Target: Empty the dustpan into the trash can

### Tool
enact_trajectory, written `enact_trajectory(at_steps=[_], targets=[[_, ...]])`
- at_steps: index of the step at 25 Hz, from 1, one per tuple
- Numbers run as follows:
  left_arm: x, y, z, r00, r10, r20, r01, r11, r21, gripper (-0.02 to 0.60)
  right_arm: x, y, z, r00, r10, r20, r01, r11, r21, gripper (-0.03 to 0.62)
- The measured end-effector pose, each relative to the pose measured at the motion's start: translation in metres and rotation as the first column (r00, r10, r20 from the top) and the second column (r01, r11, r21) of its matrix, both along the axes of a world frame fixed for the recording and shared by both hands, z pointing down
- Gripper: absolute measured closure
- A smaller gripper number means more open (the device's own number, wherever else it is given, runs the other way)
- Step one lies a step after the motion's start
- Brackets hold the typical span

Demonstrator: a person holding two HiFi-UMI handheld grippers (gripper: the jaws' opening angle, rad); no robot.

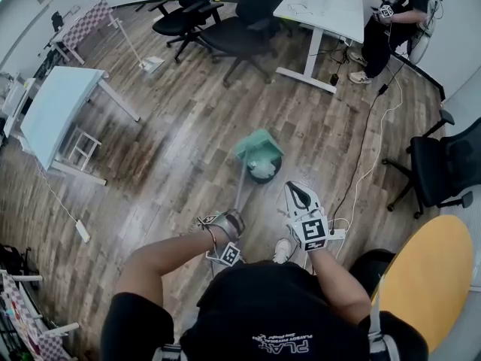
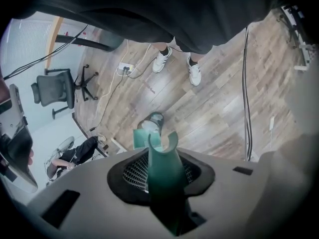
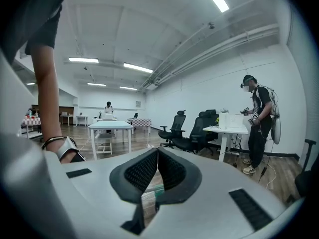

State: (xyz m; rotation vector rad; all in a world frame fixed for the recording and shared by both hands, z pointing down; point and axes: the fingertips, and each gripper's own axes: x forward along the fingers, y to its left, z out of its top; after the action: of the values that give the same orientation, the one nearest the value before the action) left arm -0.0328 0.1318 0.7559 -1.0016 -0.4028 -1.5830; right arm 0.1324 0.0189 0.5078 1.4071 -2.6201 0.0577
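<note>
The trash can (image 1: 264, 171) stands out on the open middle of the wooden floor (image 1: 173, 149), well clear of its edges. Most of it is hidden in the head view under the tilted green dustpan (image 1: 259, 146). Something pale shows at its mouth, possibly paper, but it is too small to tell. The one thin handle (image 2: 164, 176) is blurred in the head view. The left gripper view shows it plainly, standing between the jaws of the left gripper (image 1: 229, 224), which are closed on it part-way open. The right gripper (image 3: 157, 156) holds nothing, its jaws meeting at the tips.

The person's own dark clothing cuts off the bottom of the head view. Three black office chairs are visible, the one near the floor's right edge (image 1: 443, 168) partly out of frame. There are two white tables (image 1: 323, 10) (image 1: 52, 107), and a yellow round shape (image 1: 428, 277) cropped at the lower right corner. One other person (image 1: 391, 13) stands at the far table.
</note>
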Motion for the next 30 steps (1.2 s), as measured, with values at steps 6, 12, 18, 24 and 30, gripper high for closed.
enact_trajectory(at_steps=[6,12,18,24,30], targets=[[-0.001,-0.005,-0.019,1.000,0.010,0.025,-0.010,1.000,0.021,0.459,-0.002,0.001,0.000,1.000,-0.005,-0.014,0.005,1.000,0.004,0.569],[-0.006,0.009,-0.016,0.979,0.108,0.173,-0.115,0.993,0.027,0.453,-0.007,0.009,0.001,1.000,-0.009,-0.021,0.009,1.000,0.008,0.569],[-0.017,0.033,0.030,0.949,0.141,0.281,-0.143,0.990,-0.011,0.414,-0.007,0.017,0.011,1.000,-0.012,-0.012,0.012,1.000,-0.014,0.569],[-0.011,0.033,0.023,0.957,0.111,0.267,-0.117,0.993,0.008,0.414,-0.003,0.022,0.018,1.000,-0.019,-0.009,0.019,0.999,-0.037,0.569],[0.001,0.021,0.019,0.992,0.059,0.112,-0.054,0.998,-0.042,0.419,-0.003,0.022,0.017,1.000,-0.026,-0.011,0.026,0.999,-0.031,0.569]])
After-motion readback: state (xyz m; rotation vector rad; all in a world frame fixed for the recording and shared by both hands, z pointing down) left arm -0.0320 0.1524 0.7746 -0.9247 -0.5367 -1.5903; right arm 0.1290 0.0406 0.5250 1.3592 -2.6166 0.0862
